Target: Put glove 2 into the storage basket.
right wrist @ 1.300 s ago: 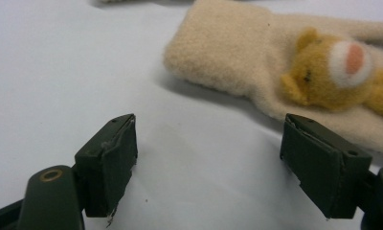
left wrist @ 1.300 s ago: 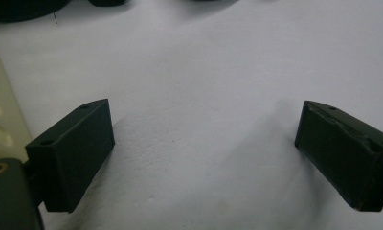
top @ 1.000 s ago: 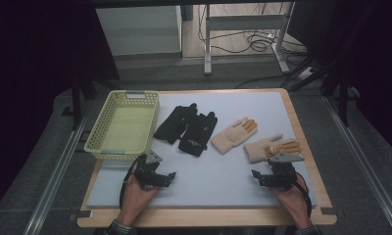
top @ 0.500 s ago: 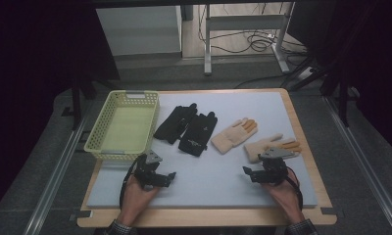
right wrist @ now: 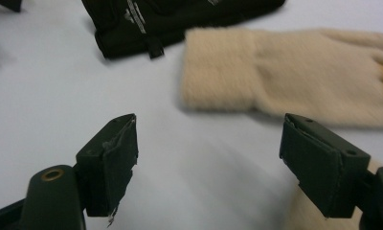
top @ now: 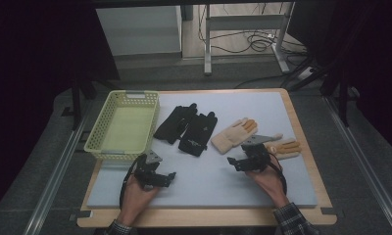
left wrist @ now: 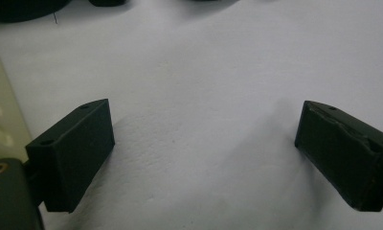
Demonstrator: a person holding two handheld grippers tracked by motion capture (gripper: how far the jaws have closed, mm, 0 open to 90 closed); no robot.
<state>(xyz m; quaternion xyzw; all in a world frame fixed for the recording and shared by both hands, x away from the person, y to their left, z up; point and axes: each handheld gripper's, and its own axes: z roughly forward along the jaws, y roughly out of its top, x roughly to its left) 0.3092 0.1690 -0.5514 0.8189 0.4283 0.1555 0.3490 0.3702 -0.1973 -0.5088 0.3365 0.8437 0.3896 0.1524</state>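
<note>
Two beige knit gloves lie right of centre on the pale mat: one (top: 233,134) flat with its cuff toward me, the other (top: 286,147) partly behind my right gripper. Two black gloves (top: 186,127) lie side by side at the middle. My right gripper (top: 232,162) is open just in front of the nearer beige glove. In the right gripper view the jaws (right wrist: 208,158) stand wide apart with bare mat between them, and the beige cuff (right wrist: 223,67) lies a short way ahead. My left gripper (top: 170,176) rests open near the front left, nothing between its jaws (left wrist: 204,153).
A yellow-green mesh basket (top: 102,139) stands at the mat's left, and its wall (left wrist: 0,124) shows at the edge of the left gripper view. The black glove (right wrist: 170,19) lies beyond the beige cuff. A wooden table rim (top: 302,132) frames the mat.
My right gripper has moved left and a little away from me, toward the beige gloves, with its jaws still wide. The left gripper has stayed put.
</note>
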